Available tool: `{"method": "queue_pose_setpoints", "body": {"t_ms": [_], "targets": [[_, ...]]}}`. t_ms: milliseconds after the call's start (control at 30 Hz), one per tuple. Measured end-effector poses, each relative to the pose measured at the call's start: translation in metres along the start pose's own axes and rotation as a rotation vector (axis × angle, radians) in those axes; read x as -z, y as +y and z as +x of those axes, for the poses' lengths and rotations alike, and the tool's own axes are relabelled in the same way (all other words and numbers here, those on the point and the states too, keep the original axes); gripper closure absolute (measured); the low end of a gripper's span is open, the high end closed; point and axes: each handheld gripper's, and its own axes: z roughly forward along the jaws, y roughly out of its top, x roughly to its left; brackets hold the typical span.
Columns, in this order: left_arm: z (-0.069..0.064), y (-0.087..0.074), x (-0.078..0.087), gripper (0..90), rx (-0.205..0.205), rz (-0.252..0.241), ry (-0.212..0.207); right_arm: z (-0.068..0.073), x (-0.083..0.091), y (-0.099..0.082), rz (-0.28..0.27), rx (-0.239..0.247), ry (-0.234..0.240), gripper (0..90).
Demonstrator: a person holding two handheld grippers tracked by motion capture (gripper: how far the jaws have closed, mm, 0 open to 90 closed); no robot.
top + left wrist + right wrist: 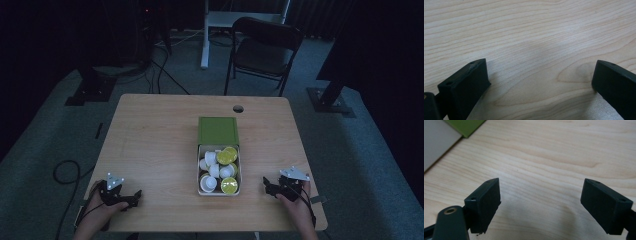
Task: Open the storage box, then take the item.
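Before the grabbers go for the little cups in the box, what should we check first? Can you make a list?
1. Left gripper jaws apart and holding nothing: ok.
2. Right gripper jaws apart and holding nothing: ok.
3. Box uncovered, green lid lying behind it: ok.
4. Cups reachable from above: ok, they lie piled on top.
5. Bare table between each gripper and the box: ok.
6. Which cup is loose enough to lift first: cannot tell, the high view is dim.

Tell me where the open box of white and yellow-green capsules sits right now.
In the high view, the open grey box of capsules sits mid-table, just nearer the person than its green lid, between the left gripper and right gripper.
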Motion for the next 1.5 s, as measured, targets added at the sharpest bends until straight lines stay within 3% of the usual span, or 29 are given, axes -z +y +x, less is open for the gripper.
{"method": "queue_pose_setpoints", "body": {"t_ms": [133,267,367,1500], "targets": [[0.0,0.0,0.0,0.9,0.0,0.0,0.0,-0.0014,-0.0007,0.0001,0.007,-0.002,-0.002,16.0],[0.0,0.0,0.0,0.9,0.0,0.0,0.0,-0.0027,-0.0029,-0.0009,0.072,-0.002,-0.001,16.0],[0.0,0.0,0.0,0.9,0.0,0.0,0.0,-0.0036,-0.0034,-0.001,0.085,-0.028,0.015,13.5],[0.0,0.0,0.0003,1.0,-0.012,-0.001,-0.022,-0.0032,-0.0054,0.0003,0.092,-0.028,0.015,11.1]]}}
